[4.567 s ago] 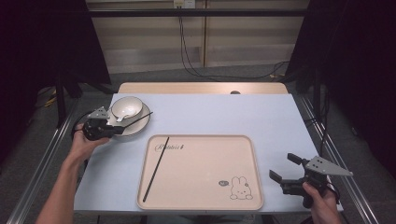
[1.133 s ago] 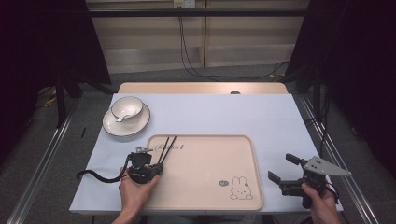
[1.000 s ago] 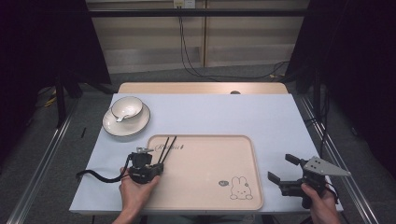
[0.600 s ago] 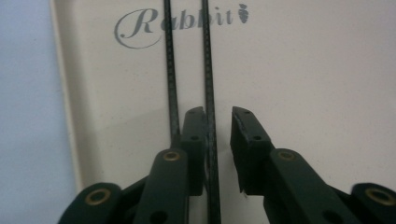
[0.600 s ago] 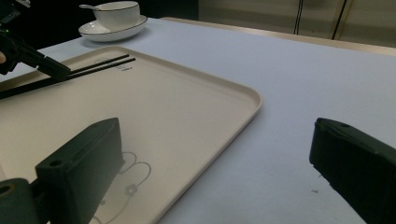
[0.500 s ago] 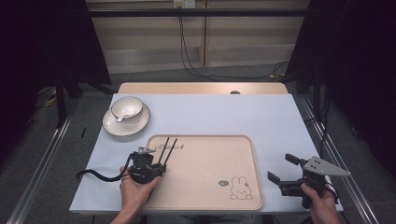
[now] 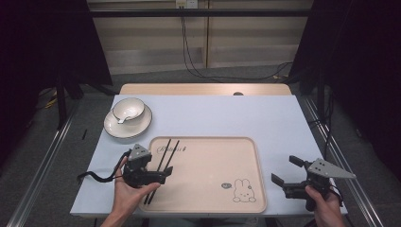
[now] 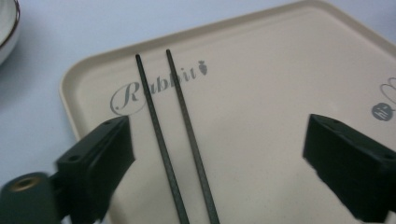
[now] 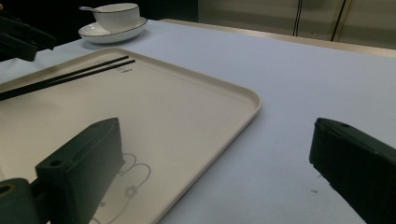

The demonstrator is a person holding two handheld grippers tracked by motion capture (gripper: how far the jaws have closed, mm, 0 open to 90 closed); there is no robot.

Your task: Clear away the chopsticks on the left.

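Two black chopsticks lie side by side on the left part of a beige tray with a rabbit print. My left gripper hovers low over their near halves at the tray's left edge. In the left gripper view both chopsticks run between its wide-open jaws, touching neither, on the tray. My right gripper is open and holds nothing, just right of the tray's near right corner. The right gripper view looks across the tray to the chopsticks.
A white bowl holding a spoon sits on a white plate at the table's far left, also in the right gripper view as the bowl. The light-blue table top stretches behind the tray. Dark curtains and floor rails flank the table.
Since 4.6 s ago my left gripper came from the plate to the tray's left edge, and a second chopstick now lies beside the first. Over the last second nothing visibly moved.
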